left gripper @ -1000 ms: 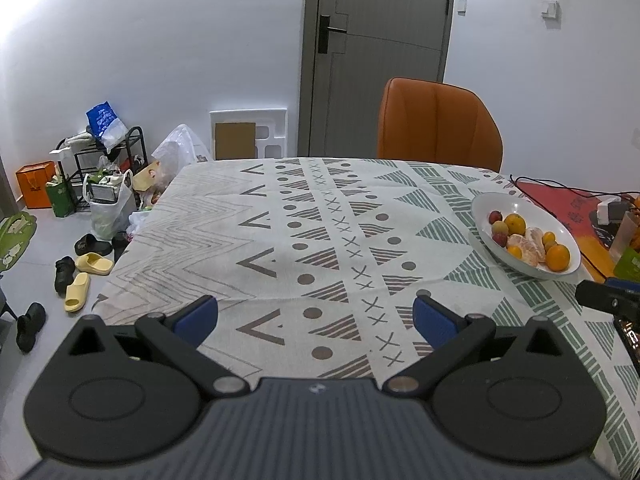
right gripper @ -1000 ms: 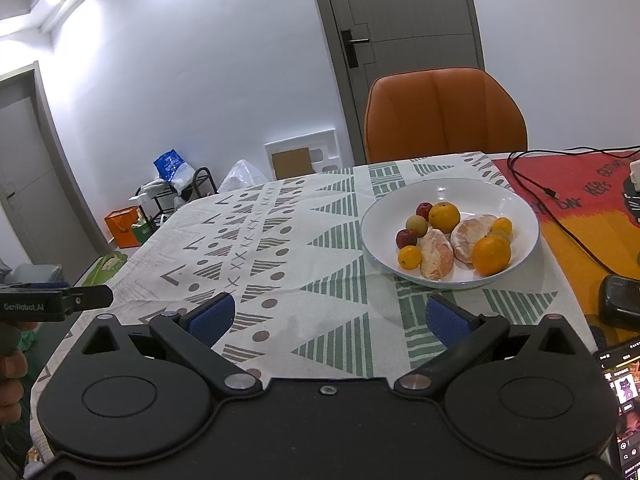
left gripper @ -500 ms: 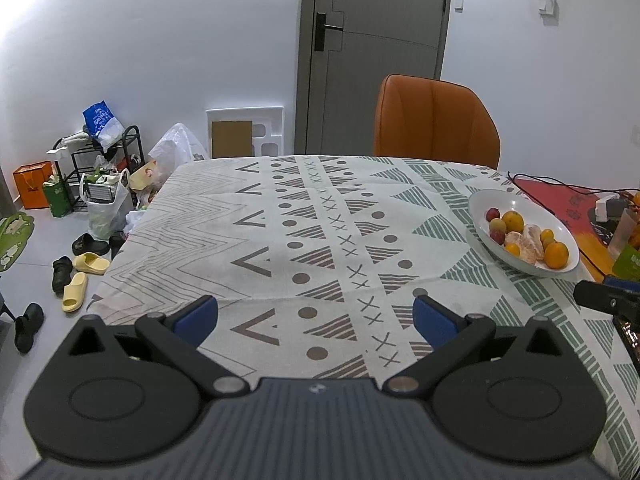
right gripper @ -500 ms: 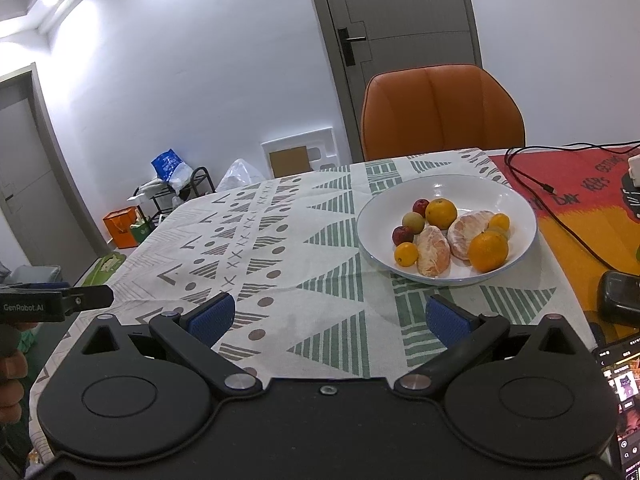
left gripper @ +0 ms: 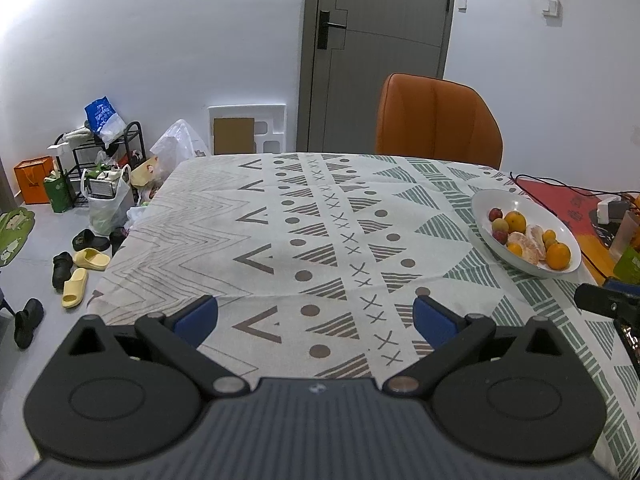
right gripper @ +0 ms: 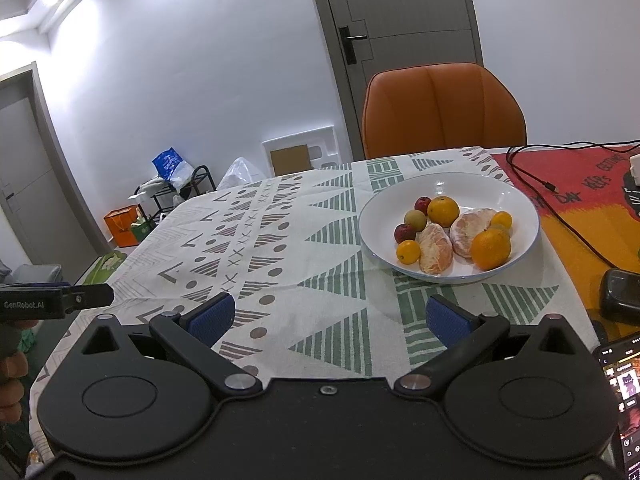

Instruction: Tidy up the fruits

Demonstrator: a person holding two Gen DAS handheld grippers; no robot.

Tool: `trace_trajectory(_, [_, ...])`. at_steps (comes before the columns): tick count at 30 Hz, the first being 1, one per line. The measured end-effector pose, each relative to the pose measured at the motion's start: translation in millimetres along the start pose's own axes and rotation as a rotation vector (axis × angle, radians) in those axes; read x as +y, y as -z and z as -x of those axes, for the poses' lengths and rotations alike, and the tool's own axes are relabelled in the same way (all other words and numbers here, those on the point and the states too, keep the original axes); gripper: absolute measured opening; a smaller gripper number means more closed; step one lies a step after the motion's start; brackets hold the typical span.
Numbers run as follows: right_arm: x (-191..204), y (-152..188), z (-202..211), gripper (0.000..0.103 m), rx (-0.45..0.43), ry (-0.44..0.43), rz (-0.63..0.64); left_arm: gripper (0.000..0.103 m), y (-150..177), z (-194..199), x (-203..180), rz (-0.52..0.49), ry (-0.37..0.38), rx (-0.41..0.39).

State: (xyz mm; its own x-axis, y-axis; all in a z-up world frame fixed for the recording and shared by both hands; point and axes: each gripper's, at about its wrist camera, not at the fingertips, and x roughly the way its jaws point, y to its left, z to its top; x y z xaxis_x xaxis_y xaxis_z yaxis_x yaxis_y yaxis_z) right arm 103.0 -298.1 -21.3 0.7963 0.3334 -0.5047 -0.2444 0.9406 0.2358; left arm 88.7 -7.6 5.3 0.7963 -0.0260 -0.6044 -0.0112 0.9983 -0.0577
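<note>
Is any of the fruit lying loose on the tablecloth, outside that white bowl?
No, in the right wrist view every fruit, such as the peeled orange, sits inside the white bowl, and the tablecloth around it holds none.

Blue pads (right gripper: pixel 211 316) are being carried on the black fingers of the right gripper (right gripper: pixel 328 318), with silver screws (right gripper: pixel 239 381) being shown behind them.
</note>
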Motion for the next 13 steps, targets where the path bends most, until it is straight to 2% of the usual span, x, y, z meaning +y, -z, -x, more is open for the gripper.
trace_trajectory(13, [0.2, 1.7, -1.4, 0.103, 0.005, 0.002, 0.0, 0.103, 0.9, 1.6, 0.3, -0.014, 0.007, -0.005])
